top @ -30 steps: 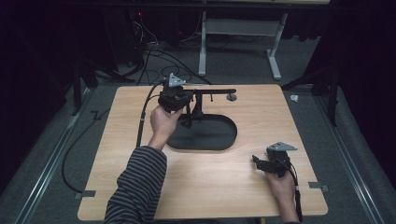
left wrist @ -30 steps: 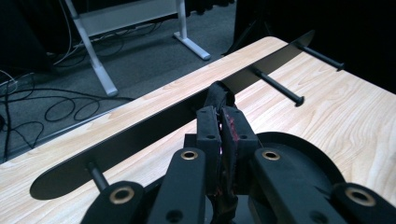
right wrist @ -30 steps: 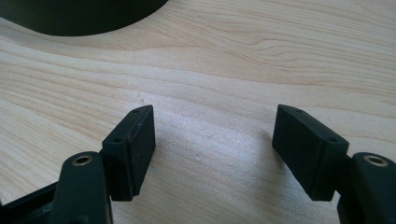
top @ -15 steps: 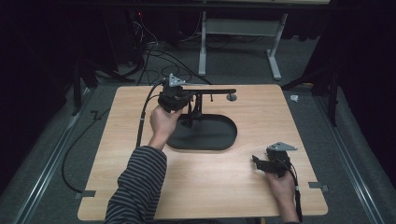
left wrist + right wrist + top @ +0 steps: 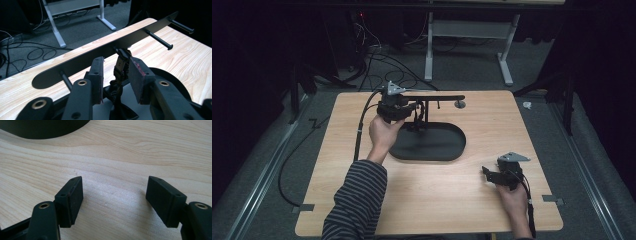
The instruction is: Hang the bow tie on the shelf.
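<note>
Left gripper jaws astride a possibly metal post; right gripper jaws agape.

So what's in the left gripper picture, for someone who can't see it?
Two black jaws of the left gripper stand either side of a black stand's upright post, a gap showing on each side. Behind runs its crossbar with pegs, over a wooden table.

High view overlooks whole table; gripper views sit close, sharing black stand.
</note>
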The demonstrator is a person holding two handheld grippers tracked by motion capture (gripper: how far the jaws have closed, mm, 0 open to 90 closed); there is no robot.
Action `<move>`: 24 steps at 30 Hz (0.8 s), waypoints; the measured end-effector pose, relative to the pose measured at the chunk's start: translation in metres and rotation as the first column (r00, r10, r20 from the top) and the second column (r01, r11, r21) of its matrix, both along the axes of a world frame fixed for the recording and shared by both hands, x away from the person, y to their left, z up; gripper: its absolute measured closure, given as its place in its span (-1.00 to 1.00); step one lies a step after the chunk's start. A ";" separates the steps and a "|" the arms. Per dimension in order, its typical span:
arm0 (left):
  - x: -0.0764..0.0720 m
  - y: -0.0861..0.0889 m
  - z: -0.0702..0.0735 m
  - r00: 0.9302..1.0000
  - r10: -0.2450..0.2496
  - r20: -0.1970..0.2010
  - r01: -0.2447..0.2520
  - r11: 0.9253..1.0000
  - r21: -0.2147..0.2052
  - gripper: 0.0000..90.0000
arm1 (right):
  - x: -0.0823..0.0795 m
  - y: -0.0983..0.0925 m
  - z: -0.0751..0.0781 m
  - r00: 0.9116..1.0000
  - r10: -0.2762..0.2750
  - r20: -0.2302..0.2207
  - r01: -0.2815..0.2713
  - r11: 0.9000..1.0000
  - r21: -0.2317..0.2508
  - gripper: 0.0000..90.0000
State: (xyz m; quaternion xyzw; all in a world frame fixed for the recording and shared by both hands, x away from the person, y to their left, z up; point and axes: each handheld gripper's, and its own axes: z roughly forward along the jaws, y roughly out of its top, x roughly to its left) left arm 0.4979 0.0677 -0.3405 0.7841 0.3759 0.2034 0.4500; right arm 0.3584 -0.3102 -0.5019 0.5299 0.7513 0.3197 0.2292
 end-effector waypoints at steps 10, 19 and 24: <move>-0.007 0.007 0.003 1.000 0.000 0.010 0.000 1.000 -0.015 0.35 | 0.000 0.000 0.000 1.000 0.000 0.000 0.000 1.000 -0.001 -0.30; -0.012 0.015 0.005 1.000 -0.010 0.010 0.010 0.999 -0.039 0.30 | 0.000 0.000 0.000 1.000 0.000 0.000 0.000 1.000 0.000 -0.30; -0.017 0.021 0.004 1.000 -0.006 0.010 0.006 0.999 -0.041 0.30 | 0.000 0.000 0.000 1.000 0.000 0.000 0.000 1.000 -0.001 -0.30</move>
